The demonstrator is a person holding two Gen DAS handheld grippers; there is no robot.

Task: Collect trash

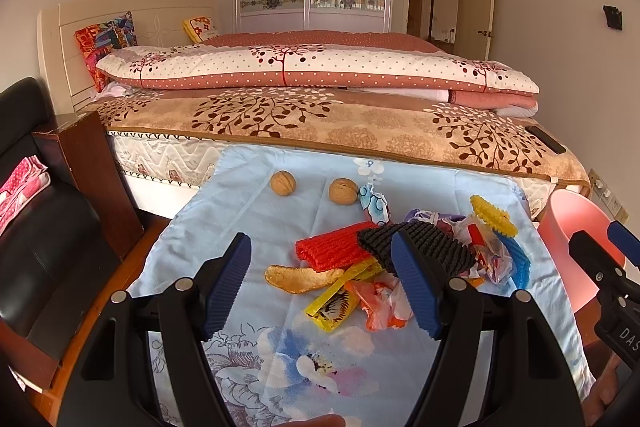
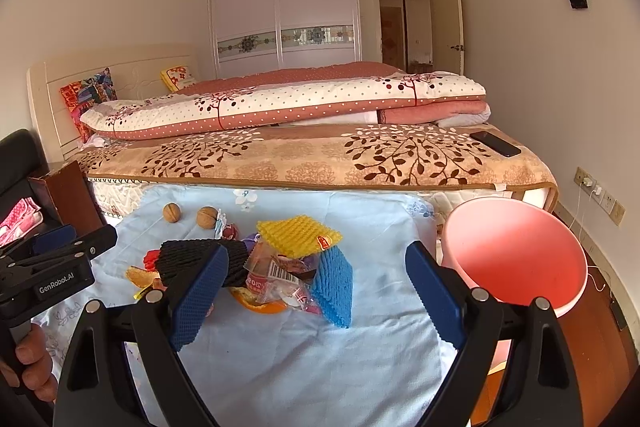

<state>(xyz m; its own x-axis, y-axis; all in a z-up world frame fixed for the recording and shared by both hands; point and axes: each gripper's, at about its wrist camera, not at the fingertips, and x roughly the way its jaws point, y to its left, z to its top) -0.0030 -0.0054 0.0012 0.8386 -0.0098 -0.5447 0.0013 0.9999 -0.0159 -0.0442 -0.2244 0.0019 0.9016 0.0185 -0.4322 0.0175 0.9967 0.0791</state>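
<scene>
We are holding both hand-held grippers, left [image 1: 324, 283] and right [image 2: 320, 291], jaws apart, above the trash pile [image 2: 280, 259] at frame centre, pink bin [image 2: 516, 255] at right.

cloth [image 1: 248, 219] showing pale blue with a floral print | foam nets lying red [image 1: 332, 247], black [image 1: 432, 247], yellow [image 2: 296, 233] and blue [image 2: 334, 285] | wrapper [image 1: 332, 305] showing yellow | walnuts [image 1: 283, 183] looking tan | bin [image 2: 516, 251] glowing pink | bedspread [image 2: 320, 159] showing beige with brown leafy branches | gripper pads [image 2: 198, 297] showing blue
</scene>
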